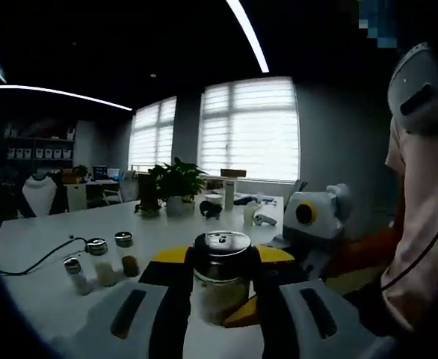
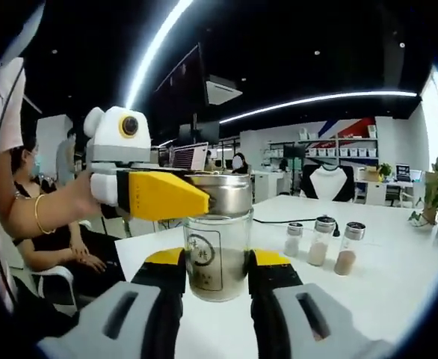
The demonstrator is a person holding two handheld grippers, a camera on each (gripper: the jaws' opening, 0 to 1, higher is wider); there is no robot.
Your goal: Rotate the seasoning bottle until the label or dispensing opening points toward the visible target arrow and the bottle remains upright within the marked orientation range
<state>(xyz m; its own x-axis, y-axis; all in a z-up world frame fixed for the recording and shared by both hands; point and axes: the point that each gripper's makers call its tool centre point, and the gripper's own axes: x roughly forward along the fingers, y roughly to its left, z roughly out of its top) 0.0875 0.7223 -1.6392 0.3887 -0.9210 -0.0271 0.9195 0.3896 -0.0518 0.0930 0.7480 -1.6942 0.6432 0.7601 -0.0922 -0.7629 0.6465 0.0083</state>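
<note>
The seasoning bottle (image 2: 217,258) is a glass jar with a metal lid (image 1: 222,244) and a round dark label facing the right gripper view. It stands upright near the edge of the white table (image 2: 398,284). My right gripper (image 2: 217,263) is shut on the glass body, its yellow-tipped jaws pressing both sides. My left gripper (image 1: 223,258) is closed around the lid from the other side. From the right gripper view, the left gripper (image 2: 155,194) has its yellow jaw against the lid. The right gripper (image 1: 309,217) appears at the right of the left gripper view.
Three small shakers (image 1: 99,263) (image 2: 321,241) stand in a row on the table. A black cable (image 1: 39,260) trails across it. A potted plant (image 1: 176,183) sits at the far end. A person (image 2: 54,254) sits by the table edge.
</note>
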